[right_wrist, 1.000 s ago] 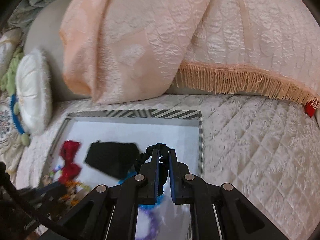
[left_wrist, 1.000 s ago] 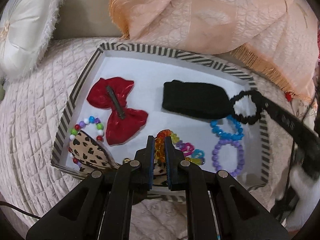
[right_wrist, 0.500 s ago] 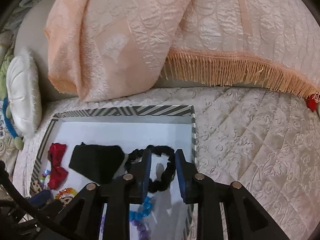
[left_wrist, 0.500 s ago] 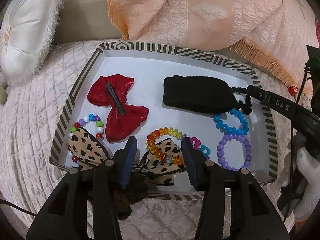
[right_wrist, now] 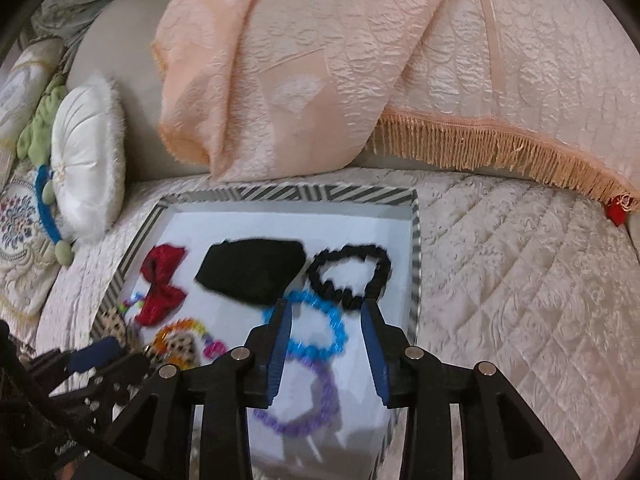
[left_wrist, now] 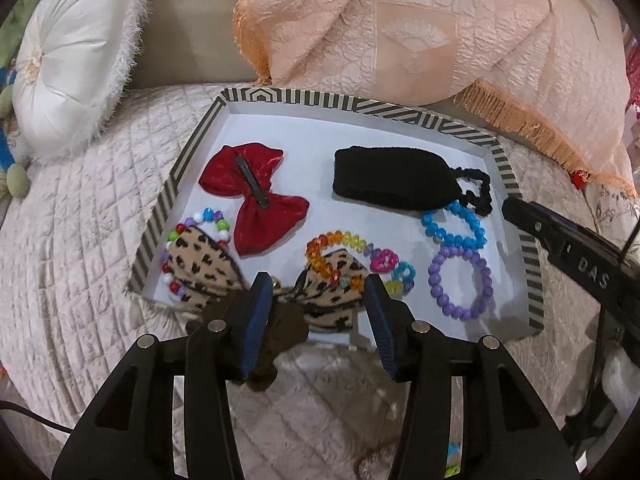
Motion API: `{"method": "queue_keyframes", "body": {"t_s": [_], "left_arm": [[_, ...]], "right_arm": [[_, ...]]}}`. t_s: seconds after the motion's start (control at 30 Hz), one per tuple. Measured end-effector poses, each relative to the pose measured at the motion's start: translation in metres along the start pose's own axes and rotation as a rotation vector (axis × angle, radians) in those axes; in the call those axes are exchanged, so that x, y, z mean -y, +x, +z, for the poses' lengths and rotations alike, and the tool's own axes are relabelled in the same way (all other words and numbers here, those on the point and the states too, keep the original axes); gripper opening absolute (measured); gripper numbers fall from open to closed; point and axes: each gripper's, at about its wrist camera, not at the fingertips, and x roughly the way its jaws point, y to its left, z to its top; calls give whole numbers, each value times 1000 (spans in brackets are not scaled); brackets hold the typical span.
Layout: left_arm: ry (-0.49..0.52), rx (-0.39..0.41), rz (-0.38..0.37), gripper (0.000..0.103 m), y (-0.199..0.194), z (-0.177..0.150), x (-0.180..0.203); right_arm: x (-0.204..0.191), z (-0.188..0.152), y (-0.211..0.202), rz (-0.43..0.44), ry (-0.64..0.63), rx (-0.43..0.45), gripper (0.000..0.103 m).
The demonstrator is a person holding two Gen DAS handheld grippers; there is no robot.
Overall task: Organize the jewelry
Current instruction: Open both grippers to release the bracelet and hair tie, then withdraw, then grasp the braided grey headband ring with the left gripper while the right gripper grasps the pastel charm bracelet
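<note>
A striped-rimmed tray (left_wrist: 536, 264) (right_wrist: 416, 248) with a white floor lies on the quilted bed. In it are a red bow (left_wrist: 256, 204) (right_wrist: 160, 284), a black pouch (left_wrist: 388, 176) (right_wrist: 252, 272), a black scrunchie (left_wrist: 478, 186) (right_wrist: 348, 276), blue (left_wrist: 454, 224) (right_wrist: 320, 328) and purple (left_wrist: 460, 284) (right_wrist: 304, 400) bead bracelets, a rainbow bracelet (left_wrist: 340, 246) and a leopard bow (left_wrist: 256, 276) lying over the near rim. My left gripper (left_wrist: 316, 288) is open just above the leopard bow. My right gripper (right_wrist: 324, 316) is open and empty above the bracelets, short of the scrunchie.
A peach fringed blanket (left_wrist: 420, 32) (right_wrist: 320, 60) drapes behind the tray. A white round cushion (left_wrist: 68, 60) (right_wrist: 88, 160) lies at the left. The quilted bedspread (right_wrist: 520, 280) spreads to the right of the tray.
Both grippers opened. The left let go of the leopard bow at the tray's near rim; the right dropped the black scrunchie in the tray's far right corner and pulled back.
</note>
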Motion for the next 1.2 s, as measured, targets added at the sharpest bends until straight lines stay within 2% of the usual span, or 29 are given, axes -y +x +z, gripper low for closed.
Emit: {"method": "queue_keyframes", "body": {"t_s": [0.33,0.53,0.93,1.07,1.1,1.13,1.2], "left_arm": [[10,-12,-22,47,-26,-31,-8],[-4,-39,-52,47,-39,-55,-23],[-22,-146,-92,48,-28,-102,-32],[-25,-164,-102,48,-26,-108,-27],[-23,-164,-104,48,-26,-108,-27],[-19,-163,-105,48,-26,-109,-25],[-14,-164,-107,48,-26,-109,-23]], "right_arm": [[-24,-40,-28,27,-66,-30,36],[-30,-79,-44,55,-89,-73,36],[-44,-148,-43,125,-144,-185,36],[-53,-160,-35,89,-202,-188,36],[-54,-161,-36,77,-214,-171,36],[-55,-162,-37,66,-225,-171,29],[-56,-165,-42,48,-252,-163,24]]}}
